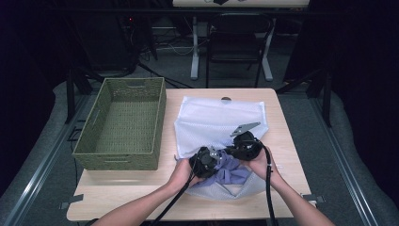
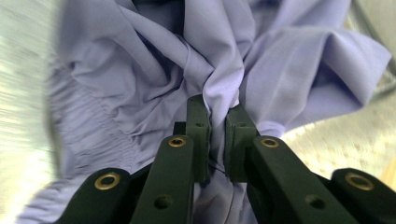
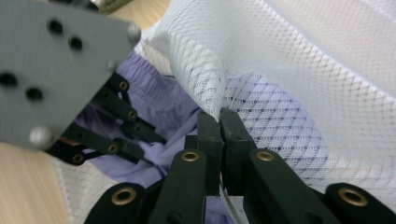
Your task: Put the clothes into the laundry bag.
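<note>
A white mesh laundry bag (image 1: 216, 117) lies on the wooden table (image 1: 141, 193), its near end open toward me. A crumpled lavender garment (image 1: 233, 172) sits at that opening, partly inside the bag. My left gripper (image 1: 207, 160) is at the garment's left side; in the left gripper view it (image 2: 218, 109) is shut on a bunched fold of the lavender cloth (image 2: 140, 56). My right gripper (image 1: 244, 146) is just right of it; in the right gripper view it (image 3: 218, 116) is shut on the edge of the mesh bag (image 3: 303, 70), lifting it over the garment (image 3: 159, 107).
A green woven basket (image 1: 160, 117) stands on the table's left half, with nothing in it. A chair (image 1: 235, 42) and a desk leg stand on the floor beyond the far edge. Bare tabletop runs along the near edge and to the right of the bag.
</note>
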The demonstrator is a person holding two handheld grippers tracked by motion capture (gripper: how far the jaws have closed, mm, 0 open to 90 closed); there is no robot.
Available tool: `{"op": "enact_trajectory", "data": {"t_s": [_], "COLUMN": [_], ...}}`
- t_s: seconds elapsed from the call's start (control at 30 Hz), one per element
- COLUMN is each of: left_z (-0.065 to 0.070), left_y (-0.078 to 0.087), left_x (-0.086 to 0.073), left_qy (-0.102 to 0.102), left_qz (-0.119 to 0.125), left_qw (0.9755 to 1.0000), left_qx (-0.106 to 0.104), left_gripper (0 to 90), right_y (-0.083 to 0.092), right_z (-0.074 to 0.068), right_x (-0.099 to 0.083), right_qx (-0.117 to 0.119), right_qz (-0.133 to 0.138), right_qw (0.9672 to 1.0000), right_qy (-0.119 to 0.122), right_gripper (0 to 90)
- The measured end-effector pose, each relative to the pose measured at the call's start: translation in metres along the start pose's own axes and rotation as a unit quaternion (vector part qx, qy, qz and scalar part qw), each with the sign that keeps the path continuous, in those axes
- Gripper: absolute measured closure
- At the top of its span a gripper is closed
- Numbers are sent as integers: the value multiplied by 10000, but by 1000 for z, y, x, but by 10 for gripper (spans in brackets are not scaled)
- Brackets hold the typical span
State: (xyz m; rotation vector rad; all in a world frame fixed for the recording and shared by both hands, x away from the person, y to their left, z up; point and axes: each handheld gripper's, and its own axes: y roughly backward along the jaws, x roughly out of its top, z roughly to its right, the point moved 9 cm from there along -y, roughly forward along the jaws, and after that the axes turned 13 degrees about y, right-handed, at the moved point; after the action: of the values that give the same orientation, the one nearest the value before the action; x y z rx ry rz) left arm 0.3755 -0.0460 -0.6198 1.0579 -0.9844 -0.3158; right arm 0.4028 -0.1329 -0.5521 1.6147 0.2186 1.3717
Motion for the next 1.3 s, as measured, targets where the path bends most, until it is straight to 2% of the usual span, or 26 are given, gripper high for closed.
{"op": "enact_trajectory", "data": {"t_s": [0.03,0.07,0.1,0.17,0.2,0.27,0.3,0.33,0.37,0.47,0.57,0.67,0.77,0.87,0.9,1.0,1.1,1.13,1.17,1.2,1.23,1.3], "left_z": [-5,-9,-9,-14,-15,-16,-16,-16,-16,-16,-15,-12,-8,7,7,21,33,35,35,37,38,37], "left_y": [7,11,11,16,14,1,1,-7,-8,-5,7,18,25,34,34,29,13,8,8,3,-5,-12], "left_x": [11,18,18,29,30,23,23,17,16,16,16,15,14,14,14,13,10,9,9,9,7,7], "left_qy": [117,179,179,422,424,425,425,394,381,349,322,344,321,228,228,124,-4,-66,-66,-61,-140,-170], "left_qz": [328,522,522,896,899,673,673,474,414,383,385,433,497,565,565,480,251,152,152,104,-59,-105], "left_qw": [9993,9982,9982,9945,9944,9962,9962,9977,9980,9984,9984,9981,9980,9981,9981,9986,9991,9992,9992,9991,9991,9992], "left_qx": [133,228,228,333,364,351,351,290,285,240,275,289,223,52,52,-190,-331,-368,-368,-398,-394,-334], "left_gripper": [838,838,838,838,837,813,799,771,749,651,512,408,344,291,275,271,273,290,330,330,378,450], "right_y": [3,6,6,10,13,12,10,7,4,1,2,2,3,3,3,3,2,2,1,1,1,0], "right_z": [-1,-1,-1,-1,-1,-2,-2,-1,-1,0,3,5,5,6,6,7,6,6,6,6,6,5], "right_x": [3,5,5,11,13,12,10,8,5,2,-1,-2,-2,-2,-2,-2,-2,-3,-3,-3,-3,-3], "right_qx": [-6,-24,-24,-42,-68,-29,-11,6,13,24,1,12,-11,-25,-25,-32,3,1,20,20,19,41], "right_qz": [52,105,105,234,279,247,194,154,90,16,10,0,-2,-12,-12,-9,-29,-36,-36,-36,-39,-57], "right_qw": [10000,9999,9999,9997,9996,9997,9998,9999,9999,10000,10000,10000,10000,9999,9999,9999,9999,9999,9999,9999,9999,9999], "right_qy": [-15,-19,-19,-27,-22,-37,-34,-39,-57,-65,-67,-86,-78,-102,-102,-107,-130,-128,-118,-118,-120,-118], "right_gripper": [885,884,884,884,884,884,885,885,885,884,884,883,883,883,883,883,883,883,883,883,883,883]}}
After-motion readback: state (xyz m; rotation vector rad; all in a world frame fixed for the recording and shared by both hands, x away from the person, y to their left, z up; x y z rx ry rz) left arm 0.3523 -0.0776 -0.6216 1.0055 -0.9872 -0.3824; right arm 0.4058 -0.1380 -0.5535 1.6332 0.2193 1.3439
